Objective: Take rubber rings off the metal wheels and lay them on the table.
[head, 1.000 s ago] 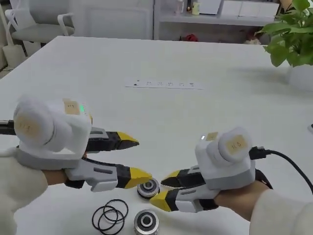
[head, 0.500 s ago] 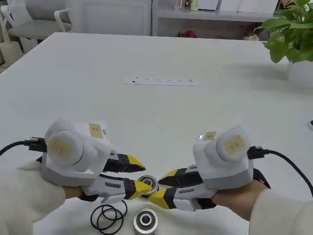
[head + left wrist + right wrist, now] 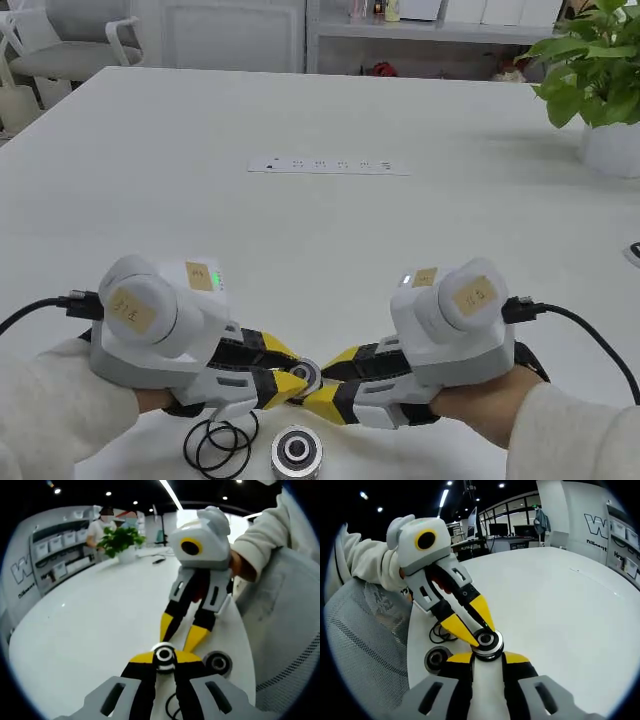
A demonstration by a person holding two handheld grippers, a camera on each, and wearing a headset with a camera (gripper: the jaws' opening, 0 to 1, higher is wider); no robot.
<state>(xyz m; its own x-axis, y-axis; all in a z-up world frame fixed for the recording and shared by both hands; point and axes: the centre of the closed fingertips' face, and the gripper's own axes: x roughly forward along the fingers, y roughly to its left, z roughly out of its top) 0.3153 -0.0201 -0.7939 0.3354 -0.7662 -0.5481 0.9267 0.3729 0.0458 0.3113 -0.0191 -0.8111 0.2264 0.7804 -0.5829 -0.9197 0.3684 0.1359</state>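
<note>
- We have the left gripper (image 3: 292,368) and the right gripper (image 3: 318,384) meeting tip to tip low on the counter (image 3: 330,250), at 6 o'clock in the head view.
- Between the tips sits one metal wheel (image 3: 306,374), resting on the counter.
- The left gripper's jaws are clamped on the metal wheel, one yellow tip on each side of it in the left gripper view.
- The right gripper's jaws stand a little apart with their tips at the same wheel. We cannot tell whether they are pressing on it.
- A dark band runs round this wheel's rim in the right gripper view. We take that for its ring, not yet off.
- A small heap of rubber rings (image 3: 220,440) already lies flat on the counter at 7 o'clock from the clamped wheel, so we judge part of the job done.
- A second wheel (image 3: 297,452) rests near, at 6 o'clock from the clamped one. We cannot tell whether it carries a ring.
- Left to do: peel this ring, lay it down, and check the second wheel.
</note>
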